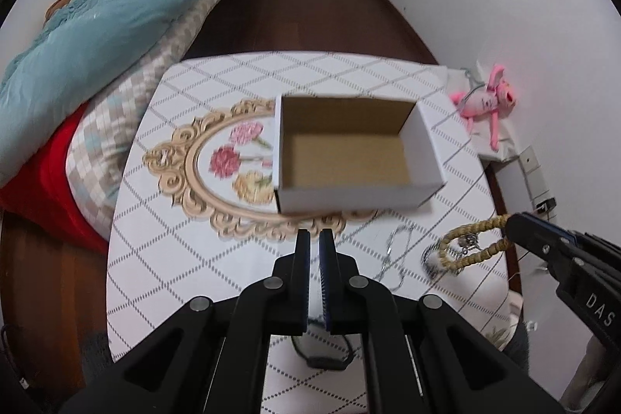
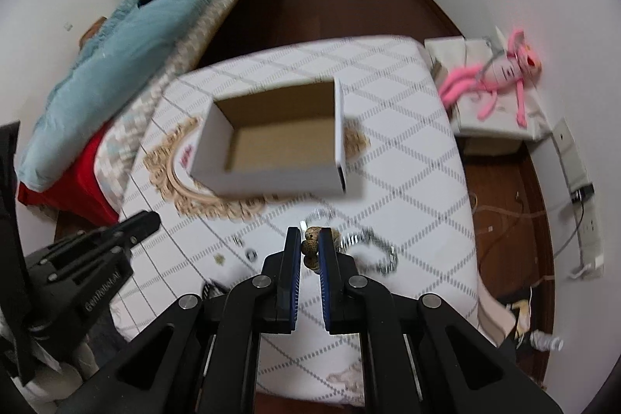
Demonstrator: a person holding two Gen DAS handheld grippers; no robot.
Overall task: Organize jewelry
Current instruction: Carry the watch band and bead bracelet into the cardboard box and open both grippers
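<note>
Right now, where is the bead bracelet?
The bead bracelet hangs from the right claw, pinched between its fingers above the table, just in front of the open box and beside the silver chain.

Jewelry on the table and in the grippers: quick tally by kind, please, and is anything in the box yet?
Beaded bracelet, held by the right hand-held gripper: 1
Silver chains on the table: 2 (one, one)
Small loose pieces on the table: 3 ()
In the cardboard box: 0
Total: 6
</note>
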